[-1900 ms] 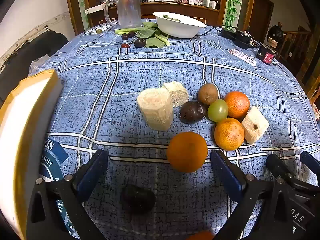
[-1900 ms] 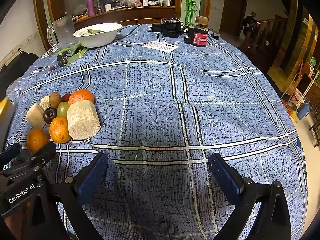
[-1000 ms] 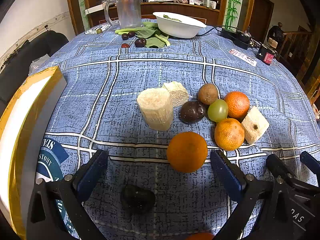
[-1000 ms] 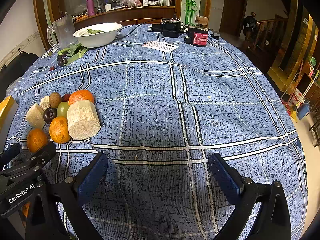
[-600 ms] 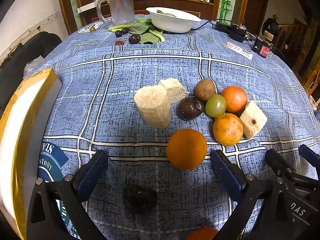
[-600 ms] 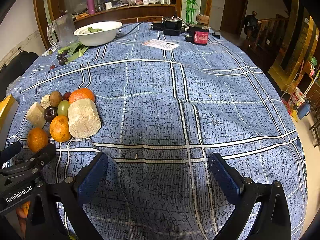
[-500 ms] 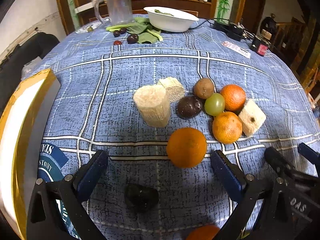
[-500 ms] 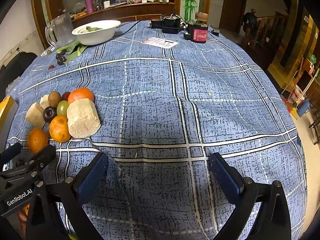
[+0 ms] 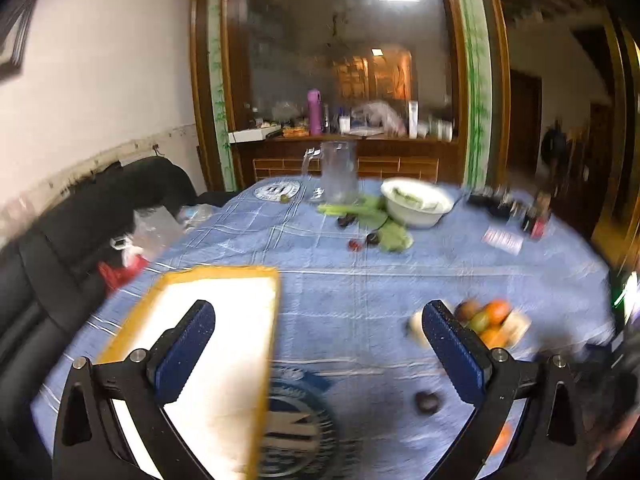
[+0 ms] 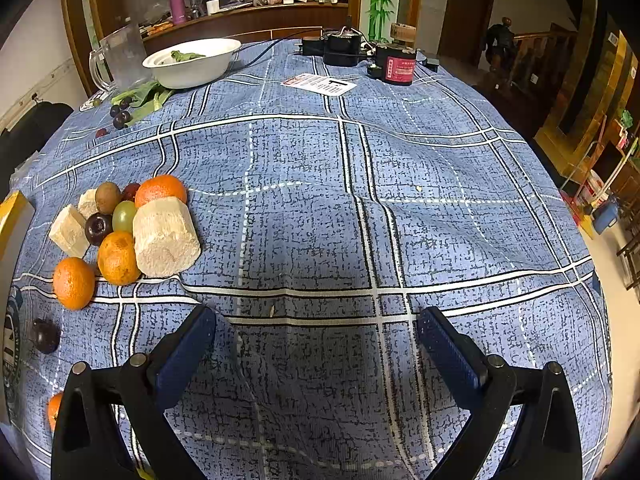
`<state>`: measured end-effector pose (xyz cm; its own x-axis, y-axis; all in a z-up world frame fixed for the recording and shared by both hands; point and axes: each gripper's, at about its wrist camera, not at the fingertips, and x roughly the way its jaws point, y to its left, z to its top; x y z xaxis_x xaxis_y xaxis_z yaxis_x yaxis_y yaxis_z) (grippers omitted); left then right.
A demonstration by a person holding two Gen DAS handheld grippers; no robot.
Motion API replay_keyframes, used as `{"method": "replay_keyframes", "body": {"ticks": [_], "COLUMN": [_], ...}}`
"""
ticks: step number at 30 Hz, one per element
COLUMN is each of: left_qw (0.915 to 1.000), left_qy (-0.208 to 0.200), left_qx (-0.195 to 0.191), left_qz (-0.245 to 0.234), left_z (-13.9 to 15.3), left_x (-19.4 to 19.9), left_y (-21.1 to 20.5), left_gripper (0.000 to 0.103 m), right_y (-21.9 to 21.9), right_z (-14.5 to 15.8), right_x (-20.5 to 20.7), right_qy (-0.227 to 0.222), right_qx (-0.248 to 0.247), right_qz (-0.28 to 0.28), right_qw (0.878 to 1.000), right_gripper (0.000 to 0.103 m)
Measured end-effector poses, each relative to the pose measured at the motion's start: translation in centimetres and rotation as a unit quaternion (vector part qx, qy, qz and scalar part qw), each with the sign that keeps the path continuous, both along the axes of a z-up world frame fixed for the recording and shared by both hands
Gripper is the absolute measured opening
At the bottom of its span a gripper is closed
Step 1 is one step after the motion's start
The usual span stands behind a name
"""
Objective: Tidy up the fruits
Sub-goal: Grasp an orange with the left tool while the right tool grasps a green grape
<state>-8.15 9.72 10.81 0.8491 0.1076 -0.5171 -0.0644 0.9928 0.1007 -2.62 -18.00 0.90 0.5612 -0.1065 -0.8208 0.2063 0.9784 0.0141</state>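
Note:
A pile of fruit lies on the blue checked tablecloth: oranges point(image 10: 160, 189), a green grape point(image 10: 124, 216), a kiwi point(image 10: 107, 197), a dark plum point(image 10: 97, 228) and pale cut chunks point(image 10: 165, 241). One orange point(image 10: 74, 282) and one dark plum point(image 10: 45, 335) lie apart, nearer me. In the blurred left wrist view the pile point(image 9: 486, 322) is at right and the lone plum point(image 9: 427, 401) below it. A white tray with a yellow rim point(image 9: 224, 344) lies at left. My left gripper point(image 9: 318, 354) is open and empty above the tray's edge. My right gripper point(image 10: 316, 350) is open and empty over bare cloth.
At the far side stand a glass jug point(image 10: 120, 56), a white bowl point(image 10: 192, 62), green leaves with dark plums point(image 10: 136, 100), a paper card point(image 10: 318, 83) and black and red devices point(image 10: 394, 65). A black sofa point(image 9: 80, 216) is left of the table.
The left gripper has swung up and to the left with motion blur; the tray is now between its fingers and the fruit pile has shifted right. The right gripper has barely moved.

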Motion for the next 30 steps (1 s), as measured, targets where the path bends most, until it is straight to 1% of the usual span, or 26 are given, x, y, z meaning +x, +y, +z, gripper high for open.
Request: {"method": "replay_keyframes", "body": {"ticks": [1,2,3,4,7,9,10,11,12,13,15,17,19,21,24,26,28,30], "left_qw": [0.9997,0.9991,0.9986,0.9977,0.9966,0.9942,0.9913,0.9889,0.9871,0.9847,0.9795,0.975,0.9704,0.9653,0.9566,0.9526,0.9477,0.9429], "left_qy": [0.024,0.041,0.049,0.052,0.044,0.038,0.035,0.034,0.035,0.036,0.05,0.066,0.085,0.103,0.128,0.141,0.155,0.167], "left_qx": [0.004,-0.003,-0.02,-0.044,-0.068,-0.084,-0.095,-0.1,-0.103,-0.104,-0.104,-0.109,-0.118,-0.132,-0.143,-0.141,-0.129,-0.119], "left_qz": [0.002,0.006,0.008,0.006,-0.017,-0.055,-0.085,-0.104,-0.117,-0.135,-0.165,-0.182,-0.192,-0.2,-0.219,-0.23,-0.247,-0.262], "left_z": [-0.4,-0.8,-1.2,-1.5,-1.8,-1.5,-1.4,-1.3,-1.3,-1.4,-1.8,-2.1,-2.6,-3.2,-4.0,-4.5,-5.1,-5.5], "left_x": [0.4,0.5,0.4,0.1,-1.4,-2.3,-2.8,-3.1,-3.3,-3.6,-3.6,-3.2,-3.2,-3.2,-3.1,-3.1,-3.1,-3.0], "left_y": [0.5,1.1,1.7,2.5,2.6,2.0,1.6,1.1,0.8,0.2,-1.0,-1.8,-2.4,-2.7,-3.5,-4.0,-5.2,-6.3], "left_gripper": [0.103,0.103,0.103,0.103,0.103,0.103,0.103,0.103,0.102,0.099,0.092,0.077,0.071,0.071,0.071,0.07,0.069,0.062], "right_y": [-0.2,-0.3,-0.2,0.1,1.2,2.0,2.5,2.9,3.3,3.9,4.9,6.0,6.8,7.7,8.4,8.7,8.8,8.8], "right_z": [0.5,1.2,1.9,2.8,4.4,4.8,4.8,4.7,4.6,4.5,4.2,3.6,3.1,2.4,1.7,1.2,0.9,0.6], "right_x": [-0.6,-1.1,-1.7,-2.6,-5.0,-6.8,-7.7,-8.3,-8.8,-9.4,-9.9,-10.3,-10.5,-10.6,-10.4,-10.3,-10.1,-10.2], "right_qy": [-0.017,-0.031,-0.046,-0.065,-0.085,-0.085,-0.083,-0.079,-0.076,-0.069,-0.062,-0.057,-0.051,-0.044,-0.031,-0.022,-0.016,-0.012], "right_qx": [0.011,0.021,0.031,0.041,0.047,0.055,0.059,0.059,0.058,0.059,0.06,0.056,0.043,0.029,0.025,0.019,0.013,0.013], "right_qz": [-0.002,0.0,0.005,0.018,0.061,0.094,0.113,0.127,0.138,0.155,0.176,0.197,0.212,0.227,0.243,0.251,0.256,0.261], "right_qw": [1.0,0.999,0.998,0.997,0.993,0.99,0.988,0.987,0.986,0.984,0.981,0.977,0.975,0.973,0.969,0.968,0.966,0.965], "right_gripper": [0.093,0.092,0.092,0.092,0.092,0.092,0.089,0.084,0.081,0.077,0.073,0.069,0.066,0.061,0.053,0.044,0.041,0.037]}}
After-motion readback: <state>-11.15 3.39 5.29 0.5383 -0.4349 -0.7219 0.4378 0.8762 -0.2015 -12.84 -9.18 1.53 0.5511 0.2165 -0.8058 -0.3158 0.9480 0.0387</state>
